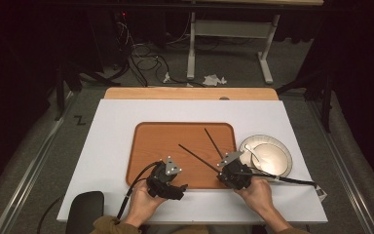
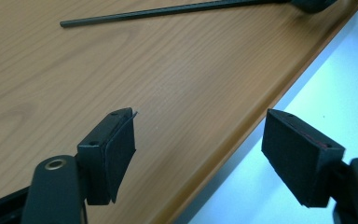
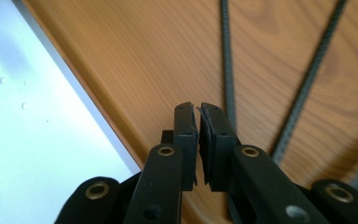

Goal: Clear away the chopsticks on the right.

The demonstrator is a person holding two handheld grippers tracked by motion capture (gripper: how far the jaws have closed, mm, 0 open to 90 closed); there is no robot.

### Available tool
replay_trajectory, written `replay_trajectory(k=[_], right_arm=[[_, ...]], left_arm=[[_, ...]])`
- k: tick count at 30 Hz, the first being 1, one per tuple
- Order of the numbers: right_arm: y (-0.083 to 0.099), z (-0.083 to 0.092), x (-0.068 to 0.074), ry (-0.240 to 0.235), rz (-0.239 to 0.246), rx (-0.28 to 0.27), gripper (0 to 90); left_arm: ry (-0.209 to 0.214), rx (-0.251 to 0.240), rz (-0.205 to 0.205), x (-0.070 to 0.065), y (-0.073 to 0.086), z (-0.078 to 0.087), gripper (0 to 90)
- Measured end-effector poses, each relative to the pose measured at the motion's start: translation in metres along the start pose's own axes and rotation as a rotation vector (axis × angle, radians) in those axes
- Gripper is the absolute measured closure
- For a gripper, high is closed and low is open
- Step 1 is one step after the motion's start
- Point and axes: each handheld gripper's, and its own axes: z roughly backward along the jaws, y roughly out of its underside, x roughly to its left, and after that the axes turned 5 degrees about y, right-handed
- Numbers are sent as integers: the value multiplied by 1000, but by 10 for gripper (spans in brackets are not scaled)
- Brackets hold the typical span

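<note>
A brown wooden tray lies in the middle of the white table top. Two thin black chopsticks rest on it and fan out away from my right gripper at the tray's front right corner. In the right gripper view that gripper has its jaws together with nothing between them. The chopsticks run past just to their right. My left gripper is at the tray's front edge. Its jaws stand wide apart over the tray's rim, holding nothing.
A white plate with a white spoon in it sits just right of the tray. A black rounded object lies at the table's front left corner. The white surface runs all around the tray.
</note>
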Motion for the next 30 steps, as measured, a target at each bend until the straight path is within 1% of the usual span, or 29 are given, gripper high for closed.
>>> replay_trajectory(k=[2, 4, 7, 9, 12, 14, 19, 21, 22, 26, 28, 30], right_arm=[[-2, -4, 0, 0, 3, 15, 863], [-4, -8, -2, -5, -2, 13, 863], [-5, -9, -4, 5, -9, 10, 863], [-5, -9, -7, 24, -10, 9, 862], [-5, -10, -9, 43, -37, 4, 863], [-5, -11, -11, 63, -29, 4, 863], [-5, -13, -17, 72, -49, -9, 863], [-5, -12, -19, 79, -71, 3, 863], [-5, -13, -22, 97, -69, 1, 862], [-4, -12, -25, 109, -69, 9, 859], [-5, -12, -26, 114, -78, 17, 856], [-5, -13, -27, 116, -68, 17, 852]], left_arm=[[-1, -2, 1, 0, 1, 0, 258], [-2, -2, 2, 0, 1, 1, 258], [-1, -5, 5, 0, 2, 1, 257], [-6, -7, 7, 0, 2, 2, 257], [-8, -8, 9, 0, 3, 4, 257], [-9, -13, 13, 1, 3, 5, 257], [-14, -18, 16, 1, 4, 7, 257], [-16, -19, 19, 1, 5, 7, 257], [-17, -19, 20, 1, 5, 8, 257], [-15, -23, 24, 1, 6, 8, 257], [-15, -23, 25, 1, 6, 8, 257], [-15, -22, 25, 1, 6, 9, 257]])
